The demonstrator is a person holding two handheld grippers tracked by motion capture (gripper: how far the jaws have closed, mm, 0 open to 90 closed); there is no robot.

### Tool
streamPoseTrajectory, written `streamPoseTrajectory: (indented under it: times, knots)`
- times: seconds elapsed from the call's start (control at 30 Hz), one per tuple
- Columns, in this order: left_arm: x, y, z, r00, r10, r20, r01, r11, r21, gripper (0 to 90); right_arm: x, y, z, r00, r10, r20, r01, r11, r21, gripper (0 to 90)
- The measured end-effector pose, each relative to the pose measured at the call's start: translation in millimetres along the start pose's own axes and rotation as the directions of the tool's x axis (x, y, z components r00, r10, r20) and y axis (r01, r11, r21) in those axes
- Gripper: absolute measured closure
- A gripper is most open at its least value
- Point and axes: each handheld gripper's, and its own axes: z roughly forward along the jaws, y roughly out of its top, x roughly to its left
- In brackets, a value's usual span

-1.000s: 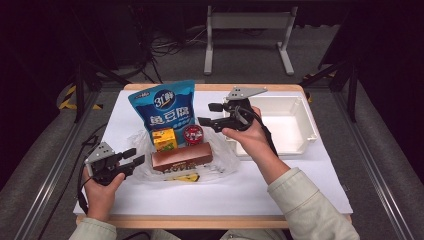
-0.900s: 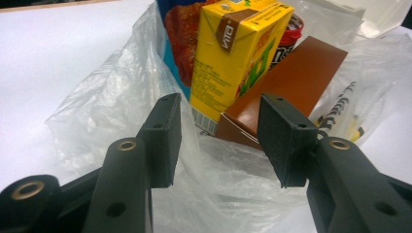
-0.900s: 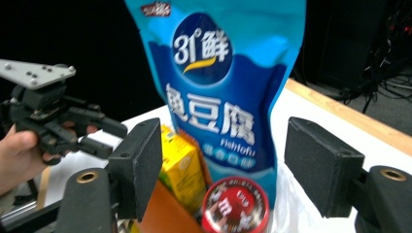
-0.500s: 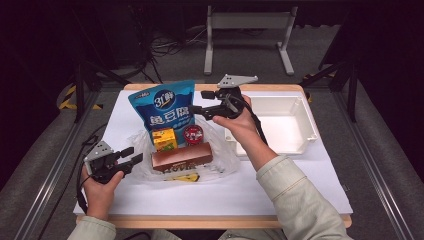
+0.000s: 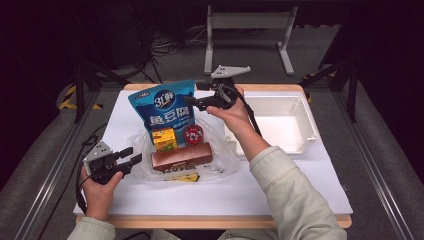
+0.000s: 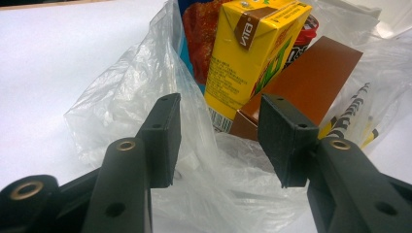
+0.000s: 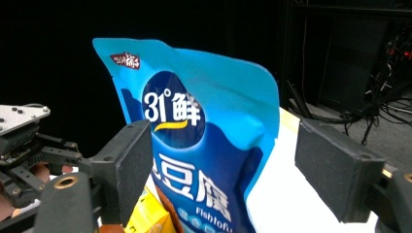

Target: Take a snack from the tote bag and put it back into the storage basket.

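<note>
pouch [image 5: 166, 111] upright behind carton [image 5: 164, 139] and can [image 5: 193, 133] | box [image 5: 182, 156] in front, all in bag [image 5: 222, 159] | tray [image 5: 306, 131] right, on bench [image 5: 280, 190]

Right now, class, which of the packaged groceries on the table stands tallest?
The blue pouch. It stands upright, towering over the yellow carton, the red-lidded tub and the flat brown box.

In the right gripper view the blue snack pouch [image 7: 204, 160] is cut off by the bottom edge, and the yellow juice carton [image 7: 148, 216] shows only a corner there. In the left gripper view the clear plastic bag [image 6: 145, 82] veils the brown box [image 6: 311, 82], and the red can [image 6: 303, 36] peeks from behind the carton
</note>
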Motion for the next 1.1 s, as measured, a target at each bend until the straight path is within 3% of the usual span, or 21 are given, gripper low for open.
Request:
streamPoseTrajectory:
  times: [0.27,0.6,1.1]
  knots:
    - [1.4,-0.3,0.2,1.0,-0.006,0.003,0.006,1.0,-0.006,51.7,-6.3,3.1,17.2,0.9999,-0.004,-0.016,0.004,1.0,0.023,18.5]
    - [3.3,-0.8,-0.2,1.0,-0.008,0.002,0.008,0.9999,-0.008,52.2,-10.6,0.8,40.7,0.9975,-0.015,-0.069,0.017,0.999,0.034,18.6]
    - [3.7,-1.4,-0.6,0.9999,-0.011,0.002,0.011,0.9999,0.001,52.3,-5.3,-5.7,62.3,0.9931,-0.011,-0.117,0.016,0.999,0.039,22.7]
